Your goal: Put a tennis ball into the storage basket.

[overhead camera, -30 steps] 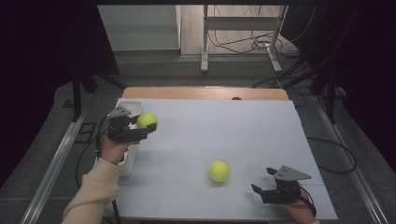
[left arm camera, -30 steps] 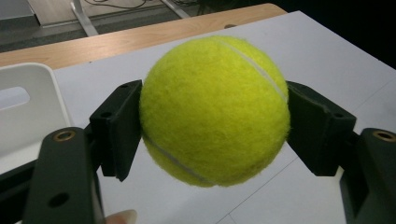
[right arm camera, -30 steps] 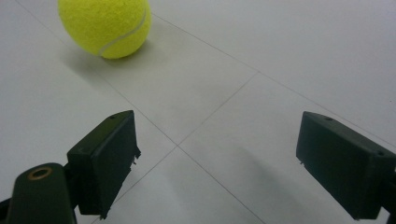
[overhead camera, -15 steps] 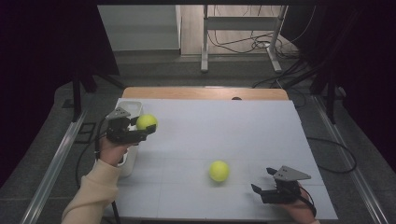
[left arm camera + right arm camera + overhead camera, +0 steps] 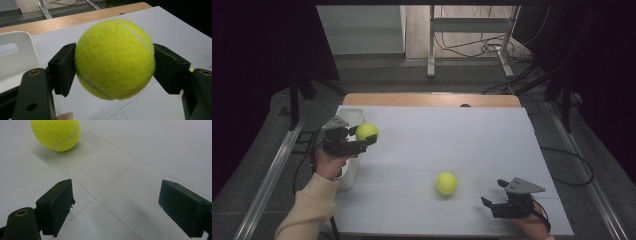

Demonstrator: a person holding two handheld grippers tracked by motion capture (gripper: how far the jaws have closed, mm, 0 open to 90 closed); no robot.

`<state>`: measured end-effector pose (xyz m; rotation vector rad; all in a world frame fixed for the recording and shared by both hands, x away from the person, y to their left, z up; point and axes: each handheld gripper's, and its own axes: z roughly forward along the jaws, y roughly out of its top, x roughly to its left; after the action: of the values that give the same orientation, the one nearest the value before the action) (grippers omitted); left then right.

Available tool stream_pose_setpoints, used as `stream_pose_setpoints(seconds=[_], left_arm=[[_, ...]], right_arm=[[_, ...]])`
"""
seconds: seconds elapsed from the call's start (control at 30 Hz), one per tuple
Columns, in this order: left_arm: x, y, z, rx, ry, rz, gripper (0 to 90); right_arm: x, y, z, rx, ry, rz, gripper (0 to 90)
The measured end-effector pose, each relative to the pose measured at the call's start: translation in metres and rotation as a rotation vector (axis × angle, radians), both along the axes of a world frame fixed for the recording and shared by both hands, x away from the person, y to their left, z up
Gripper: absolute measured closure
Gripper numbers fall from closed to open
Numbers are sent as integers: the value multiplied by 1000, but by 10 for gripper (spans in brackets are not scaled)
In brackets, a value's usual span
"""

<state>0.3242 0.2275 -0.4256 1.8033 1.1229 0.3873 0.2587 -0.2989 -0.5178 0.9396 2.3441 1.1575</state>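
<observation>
One white table (image 5: 492, 130) (seamed), dark room

In the high view the white worktop (image 5: 427, 150) is evenly and softly lit from above, while the room from 9 through 12 to 3 o'clock falls into near black, and the picture is slightly grainy and soft. In the left gripper view the held tennis ball (image 5: 115, 58) is sharp and bright. In the right gripper view the loose tennis ball (image 5: 56, 133) casts a faint shadow toward 8 o'clock, and no glare shows.
</observation>
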Motion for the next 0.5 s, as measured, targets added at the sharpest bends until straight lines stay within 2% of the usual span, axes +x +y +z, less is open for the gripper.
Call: stream_pose_setpoints(seconds=[0.5], left_arm=[[-7,-2,-3,-3,4,-14,267]], right_arm=[[0,0,0,0,0,-1,130]])
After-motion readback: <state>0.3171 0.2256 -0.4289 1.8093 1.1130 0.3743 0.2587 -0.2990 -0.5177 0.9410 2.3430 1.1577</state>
